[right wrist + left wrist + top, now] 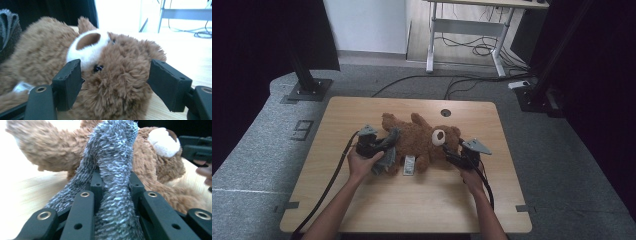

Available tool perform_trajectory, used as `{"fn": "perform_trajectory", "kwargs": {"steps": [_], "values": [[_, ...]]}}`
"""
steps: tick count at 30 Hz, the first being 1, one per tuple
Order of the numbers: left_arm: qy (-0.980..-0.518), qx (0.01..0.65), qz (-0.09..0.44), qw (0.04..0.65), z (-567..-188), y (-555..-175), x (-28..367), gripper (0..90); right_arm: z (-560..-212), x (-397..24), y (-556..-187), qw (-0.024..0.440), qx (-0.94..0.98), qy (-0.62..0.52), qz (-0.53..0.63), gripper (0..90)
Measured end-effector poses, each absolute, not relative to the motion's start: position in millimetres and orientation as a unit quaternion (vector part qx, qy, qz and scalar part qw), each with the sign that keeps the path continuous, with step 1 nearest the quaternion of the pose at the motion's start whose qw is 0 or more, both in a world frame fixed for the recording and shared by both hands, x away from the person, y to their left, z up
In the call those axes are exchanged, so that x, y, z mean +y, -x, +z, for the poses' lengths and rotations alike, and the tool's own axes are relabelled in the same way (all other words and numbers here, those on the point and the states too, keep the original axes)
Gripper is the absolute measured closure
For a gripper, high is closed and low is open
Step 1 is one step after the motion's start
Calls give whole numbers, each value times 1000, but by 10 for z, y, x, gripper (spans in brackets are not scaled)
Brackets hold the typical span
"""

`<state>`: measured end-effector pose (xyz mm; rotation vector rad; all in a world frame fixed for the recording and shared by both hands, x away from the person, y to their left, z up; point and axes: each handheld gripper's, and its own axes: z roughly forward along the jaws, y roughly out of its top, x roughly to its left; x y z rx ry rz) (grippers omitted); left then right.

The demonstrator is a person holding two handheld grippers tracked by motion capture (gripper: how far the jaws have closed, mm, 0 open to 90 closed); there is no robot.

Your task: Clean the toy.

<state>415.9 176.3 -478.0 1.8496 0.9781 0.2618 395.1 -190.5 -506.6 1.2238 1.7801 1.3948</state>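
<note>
Brown plush, lying on its back across the middle of the wooden table (362,210) — the teddy bear (422,140), head toward my right hand, legs toward my left. A white sewn-in label (409,165) lies at its near side.

Left gripper (384,152): jaws pinched nearly together on a grey fuzzy cloth (113,177). In the left gripper view the grey pile runs up between the two black jaws and drapes over the bear's body just ahead. In the high view the same cloth (387,155) hangs from the gripper at the bear's leg end, touching the fur. My reading — I hold the cloth by a fold so it can be drawn over or along the bear, as a garment or wrap; which one I cannot tell.

Right gripper (452,152): jaws stand moderately wide, one on each side of the bear's head (110,72). The left pad sits against the white muzzle (87,50) near the eye; the right pad is close beside the far cheek, with a sliver of daylight visible. Not clamped as far as I can see — bracketing rather than squeezing.

Judgement: right side steadies the head so the body does not slide while the left works the cloth. Risk: the head rolling out of that loose bracket.
</note>
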Motion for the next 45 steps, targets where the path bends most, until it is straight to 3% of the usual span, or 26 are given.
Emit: {"fn": "perform_trajectory", "kwargs": {"steps": [6, 13, 31, 35, 45], "values": [[-756, 413, 115, 494, -4698, -3912, 2105, 733, -5041, -1949, -3667, 292, 674, -431, 525, 264], [-765, 424, 121, 470, -4845, -3563, 2457, 733, -5098, -1933, -3492, 271, 703, -410, 514, 251], [-800, 449, 146, 370, -5258, -3058, 2858, 690, -5286, -1930, -3250, 257, 728, -400, 494, 246], [-808, 454, 142, 348, -5325, -3091, 2828, 599, -5297, -1927, -3235, 256, 729, -399, 493, 246], [-805, 436, 154, 371, -5056, -3081, 2790, 139, -5287, -1967, -3230, 261, 720, -406, 498, 246]]}}
